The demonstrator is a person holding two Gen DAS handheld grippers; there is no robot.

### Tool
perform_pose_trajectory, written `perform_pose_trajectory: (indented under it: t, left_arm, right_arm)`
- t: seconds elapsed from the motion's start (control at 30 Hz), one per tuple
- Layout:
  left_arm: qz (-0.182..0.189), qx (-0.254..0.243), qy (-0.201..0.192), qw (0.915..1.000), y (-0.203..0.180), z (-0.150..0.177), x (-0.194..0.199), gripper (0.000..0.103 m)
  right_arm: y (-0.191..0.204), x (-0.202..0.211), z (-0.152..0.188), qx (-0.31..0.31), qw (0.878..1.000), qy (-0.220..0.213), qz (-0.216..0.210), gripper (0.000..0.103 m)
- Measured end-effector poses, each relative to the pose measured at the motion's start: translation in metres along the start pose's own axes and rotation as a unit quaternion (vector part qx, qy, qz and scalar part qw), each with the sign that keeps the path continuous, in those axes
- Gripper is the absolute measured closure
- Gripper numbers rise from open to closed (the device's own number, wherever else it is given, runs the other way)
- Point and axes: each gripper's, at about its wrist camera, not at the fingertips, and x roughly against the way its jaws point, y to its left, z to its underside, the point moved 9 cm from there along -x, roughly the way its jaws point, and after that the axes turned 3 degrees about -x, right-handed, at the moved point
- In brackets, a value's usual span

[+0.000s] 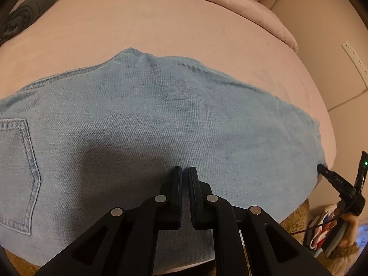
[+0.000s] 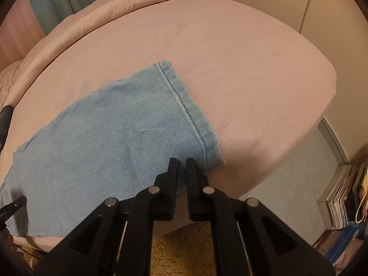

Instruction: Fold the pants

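Note:
Light blue jeans (image 1: 161, 119) lie flat on a pink bed, folded lengthwise. A back pocket (image 1: 16, 174) shows at the left. My left gripper (image 1: 185, 170) hovers over the near edge of the jeans, jaws nearly closed with a thin gap, holding nothing. In the right wrist view the leg end (image 2: 115, 126) with its stitched hem (image 2: 188, 115) lies ahead. My right gripper (image 2: 181, 161) is over the near hem corner, jaws nearly closed, nothing between them. The right gripper also shows in the left wrist view (image 1: 340, 181) at the jeans' right end.
The pink bed sheet (image 1: 184, 30) stretches beyond the jeans, with a rolled pink duvet (image 2: 115, 2) at the back. A dark cushion (image 1: 25, 11) lies far left. Tan rug (image 2: 184, 248) below the bed edge. Books (image 2: 345, 188) stand on the floor at right.

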Motion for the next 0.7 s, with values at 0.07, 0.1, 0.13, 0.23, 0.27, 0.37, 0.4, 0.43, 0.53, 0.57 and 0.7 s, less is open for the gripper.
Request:
perform_pose_trajectory:
  t: [0.07, 0.1, 0.13, 0.23, 0.27, 0.37, 0.4, 0.43, 0.53, 0.57, 0.7]
  left_arm:
    - [0.004, 0.003, -0.002, 1.0, 0.0005, 0.0007, -0.0002, 0.094]
    - [0.005, 0.004, -0.003, 1.0, 0.0013, 0.0008, 0.0005, 0.094]
    - [0.006, 0.004, -0.004, 1.0, 0.0015, 0.0012, 0.0005, 0.094]
    - [0.004, -0.002, -0.007, 1.0, 0.0019, 0.0021, 0.0006, 0.094]
    - [0.002, -0.004, -0.008, 1.0, 0.0018, 0.0024, 0.0006, 0.094]
    - [0.002, -0.005, -0.01, 0.9999, 0.0016, 0.0024, 0.0003, 0.094]
    - [0.003, -0.005, -0.011, 0.9999, 0.0017, 0.0027, 0.0001, 0.094]
    - [0.004, -0.006, -0.011, 0.9999, 0.0018, 0.0032, -0.0001, 0.094]
    - [0.005, -0.005, -0.012, 0.9999, 0.0017, 0.0051, -0.0003, 0.094]
    - [0.005, -0.005, -0.011, 0.9999, 0.0019, 0.0054, -0.0003, 0.094]
    - [0.003, -0.006, -0.012, 0.9999, 0.0016, 0.0051, 0.0001, 0.094]
  right_arm:
    - [0.0024, -0.0019, -0.0031, 0.002, 1.0, 0.005, 0.004, 0.098]
    - [0.0035, -0.0029, -0.004, 0.005, 1.0, 0.007, 0.006, 0.098]
    - [0.0042, -0.0034, -0.0041, 0.006, 1.0, 0.008, 0.008, 0.098]
    - [0.0067, -0.0051, -0.0059, 0.005, 1.0, 0.01, 0.011, 0.098]
    - [0.0069, -0.0055, -0.006, 0.004, 1.0, 0.011, 0.011, 0.098]
    - [0.0075, -0.0049, -0.0047, 0.003, 1.0, 0.011, 0.014, 0.098]
    - [0.0087, -0.0053, -0.0065, 0.005, 1.0, 0.011, 0.016, 0.098]
    - [0.0095, -0.006, -0.007, 0.006, 1.0, 0.012, 0.018, 0.098]
    - [0.0102, -0.0063, -0.0081, 0.006, 1.0, 0.011, 0.019, 0.098]
    - [0.0105, -0.0067, -0.0085, 0.006, 1.0, 0.01, 0.019, 0.098]
    - [0.0105, -0.009, -0.0084, 0.006, 1.0, 0.01, 0.019, 0.098]
